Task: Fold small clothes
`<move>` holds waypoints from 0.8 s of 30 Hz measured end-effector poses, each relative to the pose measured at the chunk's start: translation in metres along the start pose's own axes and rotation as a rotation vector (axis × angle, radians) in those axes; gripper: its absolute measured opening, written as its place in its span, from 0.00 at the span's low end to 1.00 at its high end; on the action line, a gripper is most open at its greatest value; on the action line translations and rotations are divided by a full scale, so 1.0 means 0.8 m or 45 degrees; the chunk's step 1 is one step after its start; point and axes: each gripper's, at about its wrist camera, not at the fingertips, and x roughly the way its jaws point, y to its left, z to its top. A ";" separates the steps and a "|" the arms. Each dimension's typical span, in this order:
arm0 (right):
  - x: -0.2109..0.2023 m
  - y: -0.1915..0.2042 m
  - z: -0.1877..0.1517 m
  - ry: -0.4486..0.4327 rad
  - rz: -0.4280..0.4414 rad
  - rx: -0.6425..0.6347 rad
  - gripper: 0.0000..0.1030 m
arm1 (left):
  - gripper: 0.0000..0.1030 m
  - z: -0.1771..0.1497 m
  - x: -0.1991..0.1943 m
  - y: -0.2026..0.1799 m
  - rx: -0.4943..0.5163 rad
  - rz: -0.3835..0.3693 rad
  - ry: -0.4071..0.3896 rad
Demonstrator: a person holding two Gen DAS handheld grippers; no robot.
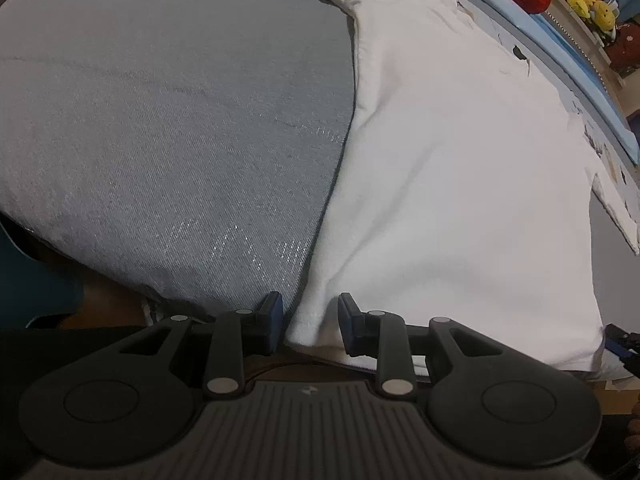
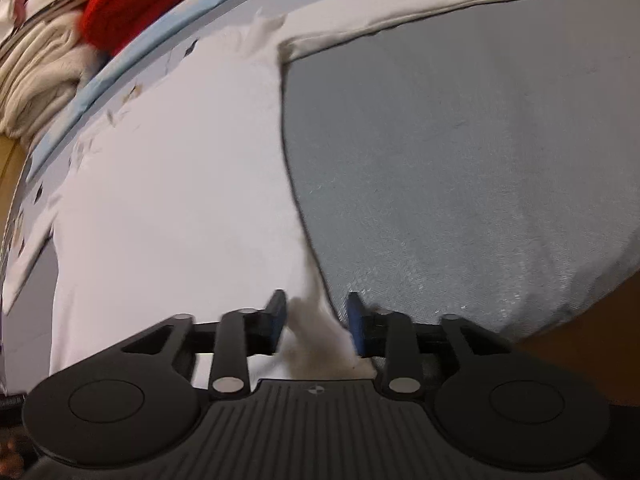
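Lying flat on the grey woven worktop (image 1: 180, 140), the white cotton long-sleeved shirt (image 1: 460, 160) is bracketed at its near hem corners by the spread jaws of the left gripper (image 1: 310, 322) and right gripper (image 2: 316, 322), its long axis running away from both.

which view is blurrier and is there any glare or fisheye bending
Right wrist view: softer, with motion smear on the white shirt corner between the right gripper fingers. Left wrist view: sharper; specular sparkle on the grey mat near the left gripper. Both: strong fisheye bending of straight edges.
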 end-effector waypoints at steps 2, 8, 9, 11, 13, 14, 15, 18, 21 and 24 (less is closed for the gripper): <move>0.010 0.004 -0.004 0.054 0.000 -0.034 0.39 | 0.32 -0.003 -0.001 0.000 -0.004 0.002 0.005; 0.017 0.019 -0.011 0.102 -0.035 -0.182 0.23 | 0.14 -0.005 0.000 0.001 0.009 -0.002 0.013; 0.014 0.018 -0.011 0.095 -0.038 -0.181 0.07 | 0.07 -0.005 -0.001 0.001 0.014 -0.013 0.010; 0.002 0.014 -0.008 0.050 -0.017 -0.152 0.01 | 0.05 -0.005 -0.016 0.002 0.024 -0.047 -0.040; -0.031 0.006 0.001 -0.087 0.087 -0.079 0.01 | 0.04 -0.002 -0.050 0.001 0.039 -0.146 -0.159; -0.052 0.001 0.006 -0.175 0.172 -0.035 0.00 | 0.04 -0.001 -0.069 0.002 0.039 -0.211 -0.224; -0.072 -0.003 0.011 -0.252 0.258 0.005 0.00 | 0.04 -0.001 -0.088 0.004 0.036 -0.267 -0.290; -0.104 -0.013 0.019 -0.376 0.389 0.085 0.00 | 0.04 -0.002 -0.106 0.014 0.020 -0.287 -0.351; -0.072 -0.014 0.019 -0.229 0.288 0.090 0.01 | 0.09 0.002 -0.081 0.022 -0.009 -0.190 -0.242; -0.030 -0.004 0.008 -0.066 -0.120 -0.059 0.08 | 0.11 0.000 -0.056 0.016 0.042 -0.002 -0.154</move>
